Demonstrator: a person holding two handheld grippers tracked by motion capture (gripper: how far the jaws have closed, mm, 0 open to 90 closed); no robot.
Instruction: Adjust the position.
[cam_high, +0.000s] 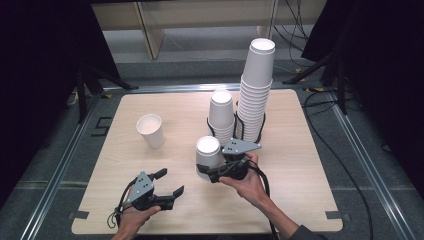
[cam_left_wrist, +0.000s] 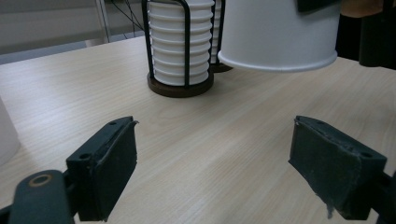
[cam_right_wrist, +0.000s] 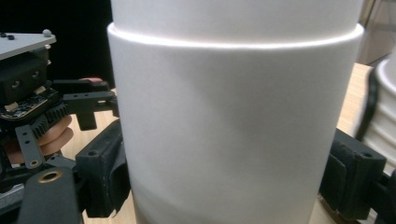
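Right gripper (cam_high: 209, 172) clamped on an inverted paper cup (cam_high: 208, 156) off the table; left gripper (cam_high: 168, 184) jaws apart, empty; placement judged outstanding

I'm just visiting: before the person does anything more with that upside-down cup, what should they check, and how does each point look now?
1. Right gripper shut on the held cup: ok.
2. Cup wall uncrushed: ok in the right gripper view.
3. Held cup off the table: ok, per the left gripper view.
4. Left gripper open, holding nothing: ok.
5. Lone upright cup apart from both grippers: ok.
6. Tall stack steady in its rack: cannot tell.
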